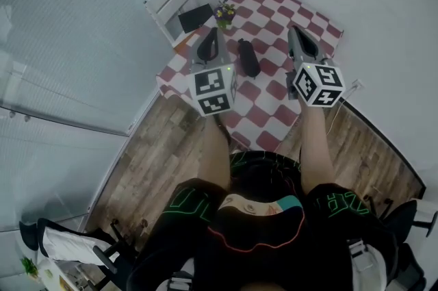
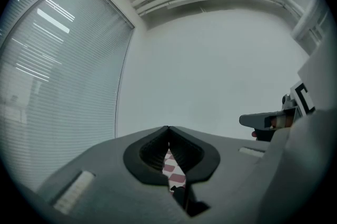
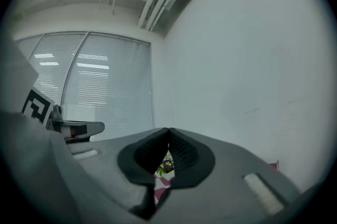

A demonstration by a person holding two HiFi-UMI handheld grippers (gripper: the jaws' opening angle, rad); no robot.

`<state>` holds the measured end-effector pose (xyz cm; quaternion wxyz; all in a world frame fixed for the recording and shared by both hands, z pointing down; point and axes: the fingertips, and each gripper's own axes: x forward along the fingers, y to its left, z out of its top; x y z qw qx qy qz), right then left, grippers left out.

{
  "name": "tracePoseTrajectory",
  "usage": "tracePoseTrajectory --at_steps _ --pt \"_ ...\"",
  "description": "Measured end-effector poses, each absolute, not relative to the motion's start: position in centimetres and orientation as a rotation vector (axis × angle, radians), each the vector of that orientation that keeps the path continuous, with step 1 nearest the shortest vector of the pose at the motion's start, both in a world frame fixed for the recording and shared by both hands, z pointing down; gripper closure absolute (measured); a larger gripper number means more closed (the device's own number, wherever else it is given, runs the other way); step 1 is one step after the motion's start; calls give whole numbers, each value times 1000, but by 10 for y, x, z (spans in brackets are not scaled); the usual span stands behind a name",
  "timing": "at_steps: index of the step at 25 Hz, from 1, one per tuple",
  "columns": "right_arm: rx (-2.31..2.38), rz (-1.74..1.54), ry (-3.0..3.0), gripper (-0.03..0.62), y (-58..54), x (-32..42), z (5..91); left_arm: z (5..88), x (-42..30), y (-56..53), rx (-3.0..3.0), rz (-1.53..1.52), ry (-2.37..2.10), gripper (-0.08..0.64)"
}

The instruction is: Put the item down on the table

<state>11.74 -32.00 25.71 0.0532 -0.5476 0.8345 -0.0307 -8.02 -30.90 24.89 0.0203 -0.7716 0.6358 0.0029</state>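
1. Black item: long and rounded, lying flat on the red-and-white checked cloth of the surface, between my two tools and nearer the left one. Nothing touches it, so I judge it already set down.
2. Handling, by my estimate: light, smooth-skinned and perhaps a little slippery. Whether it is stiff or soft I cannot tell. The best hold would be across the narrow middle.
3. Left hand-held gripper: jaws together and empty, with only checked cloth showing through the gap below the tips.
4. Right hand-held gripper: jaws together, nothing between them.
5. Container: a small flower pot at the far edge of the surface, holding yellow and purple blooms with green leaves.
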Motion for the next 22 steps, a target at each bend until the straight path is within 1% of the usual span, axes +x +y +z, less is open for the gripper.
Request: tracePoseTrajectory --at_steps 10,22 --pt "-1566 -34 2597 589 -317 117 241 243 -70 -304 -2373 37 1998 551" --pt "-1582 79 2641 589 -315 117 233 245 -65 -307 -2379 43 2003 551"
